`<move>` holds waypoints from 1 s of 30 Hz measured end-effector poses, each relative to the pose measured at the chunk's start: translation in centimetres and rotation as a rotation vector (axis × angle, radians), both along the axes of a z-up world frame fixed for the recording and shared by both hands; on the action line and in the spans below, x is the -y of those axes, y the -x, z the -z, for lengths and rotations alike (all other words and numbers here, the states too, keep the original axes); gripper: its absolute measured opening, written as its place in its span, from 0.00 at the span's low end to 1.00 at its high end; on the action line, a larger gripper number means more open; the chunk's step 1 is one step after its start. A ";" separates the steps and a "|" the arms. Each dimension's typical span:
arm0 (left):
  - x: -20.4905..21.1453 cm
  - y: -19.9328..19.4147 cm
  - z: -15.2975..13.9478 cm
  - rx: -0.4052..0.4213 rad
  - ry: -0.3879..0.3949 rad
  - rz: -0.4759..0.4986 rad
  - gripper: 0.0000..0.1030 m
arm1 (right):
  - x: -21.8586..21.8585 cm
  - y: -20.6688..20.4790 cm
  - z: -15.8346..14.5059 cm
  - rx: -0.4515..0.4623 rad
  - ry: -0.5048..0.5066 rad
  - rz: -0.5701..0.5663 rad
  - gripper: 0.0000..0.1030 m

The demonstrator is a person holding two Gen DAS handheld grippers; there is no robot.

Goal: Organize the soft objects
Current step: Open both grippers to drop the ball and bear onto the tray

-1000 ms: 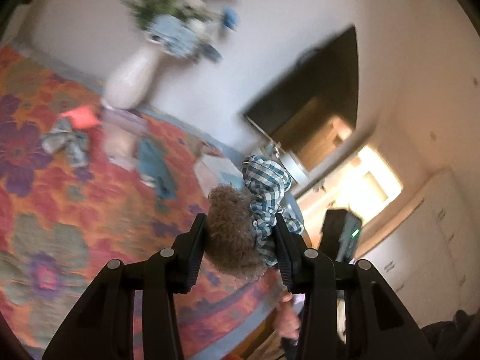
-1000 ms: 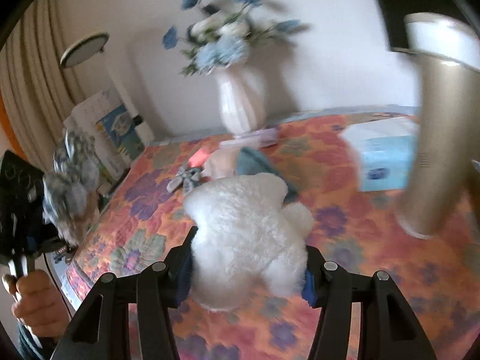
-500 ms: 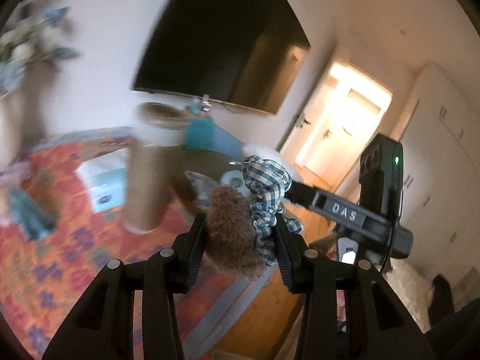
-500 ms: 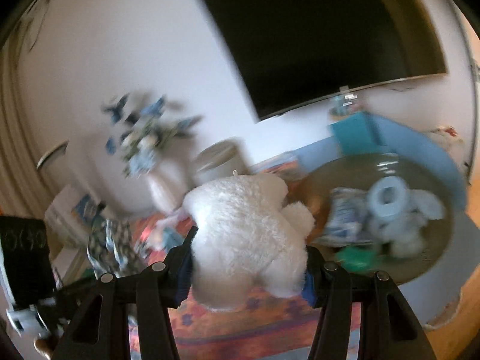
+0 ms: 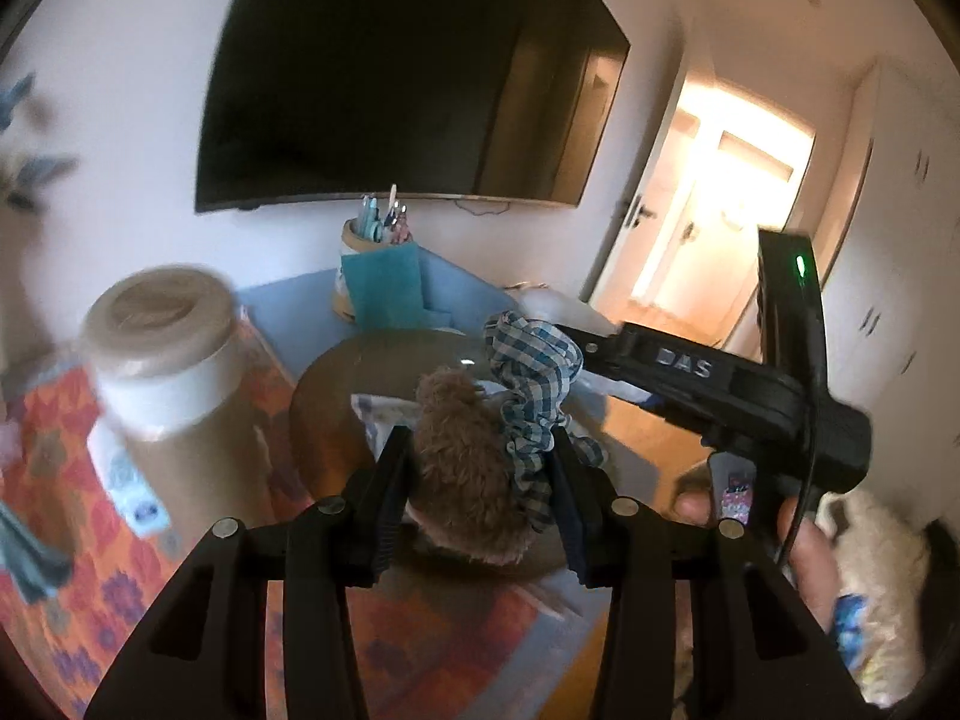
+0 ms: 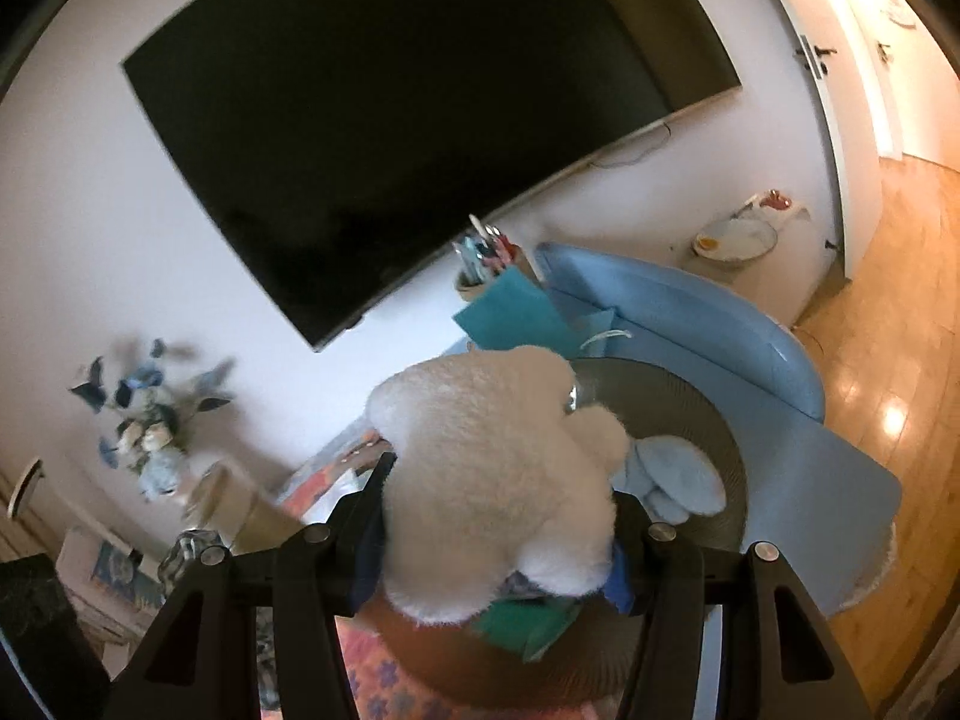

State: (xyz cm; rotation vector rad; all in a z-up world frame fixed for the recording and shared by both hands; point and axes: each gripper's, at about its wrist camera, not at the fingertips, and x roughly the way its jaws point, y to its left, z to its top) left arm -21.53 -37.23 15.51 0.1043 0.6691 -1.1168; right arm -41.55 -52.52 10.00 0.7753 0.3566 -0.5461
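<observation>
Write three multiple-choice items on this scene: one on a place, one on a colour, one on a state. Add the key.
1. The pen cup stands:
A. under the TV, by the wall
B. on the floor by the door
C. inside the wardrobe

2. The plush in the right hand-held gripper is:
A. green
B. white
C. black

3. The left hand-held gripper is:
A. open and empty
B. shut on a pen
C. shut on a brown plush and a checked cloth

Key:
1 A, the cup sits just below the dark screen's lower edge.
2 B, white fur fills the gap between the fingers.
3 C, both fingers press on the brown fur and the cloth bundle.
</observation>
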 end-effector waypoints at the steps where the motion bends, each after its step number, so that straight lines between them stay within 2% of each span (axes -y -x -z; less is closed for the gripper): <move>1: 0.8 -0.1 0.2 0.021 -0.015 -0.010 0.43 | 0.6 -0.7 0.2 -0.016 -0.005 0.001 0.57; 3: 2.6 -0.2 0.8 0.070 -0.044 -0.027 0.48 | 2.2 -2.3 0.4 -0.043 -0.001 -0.003 0.65; 4: 3.3 -0.2 1.2 0.089 -0.064 -0.036 0.59 | 3.0 -2.7 0.5 -0.054 -0.003 -0.004 0.70; 5: 3.9 -0.1 1.7 0.106 -0.089 -0.043 0.75 | 3.9 -3.1 0.7 -0.076 -0.013 -0.015 0.70; 6: 4.1 -0.1 2.0 0.112 -0.098 -0.043 0.79 | 4.5 -3.2 0.9 -0.089 -0.028 -0.025 0.70; 12: 1.5 1.2 3.3 0.055 -0.070 0.043 0.79 | 3.6 -0.9 1.3 -0.098 -0.022 -0.044 0.70; 17: -3.1 2.2 3.3 0.038 -0.061 0.031 0.79 | 0.5 0.8 1.6 -0.086 0.000 -0.060 0.71; 20: -5.8 2.1 3.3 0.043 -0.069 -0.007 0.79 | -2.4 1.5 0.9 -0.044 0.048 -0.091 0.71; 23: -9.3 1.8 3.0 0.046 -0.071 -0.066 0.79 | -6.4 1.7 -0.5 0.044 0.134 -0.182 0.70; 25: -12.0 1.4 2.7 0.052 -0.062 -0.114 0.79 | -9.7 2.0 -1.5 0.128 0.231 -0.255 0.71; 26: -13.6 1.2 2.6 0.058 -0.062 -0.146 0.79 | -11.9 2.0 -2.1 0.170 0.300 -0.300 0.73; 27: -14.8 0.8 2.5 0.065 -0.066 -0.181 0.79 | -12.9 1.9 -2.3 0.180 0.327 -0.320 0.76; 28: -16.0 0.4 2.5 0.072 -0.074 -0.216 0.79 | -14.8 1.3 -2.8 0.190 0.363 -0.350 0.83; 30: -19.0 -0.6 2.5 0.089 -0.106 -0.316 0.79 | -17.3 0.0 -3.5 0.198 0.392 -0.406 0.86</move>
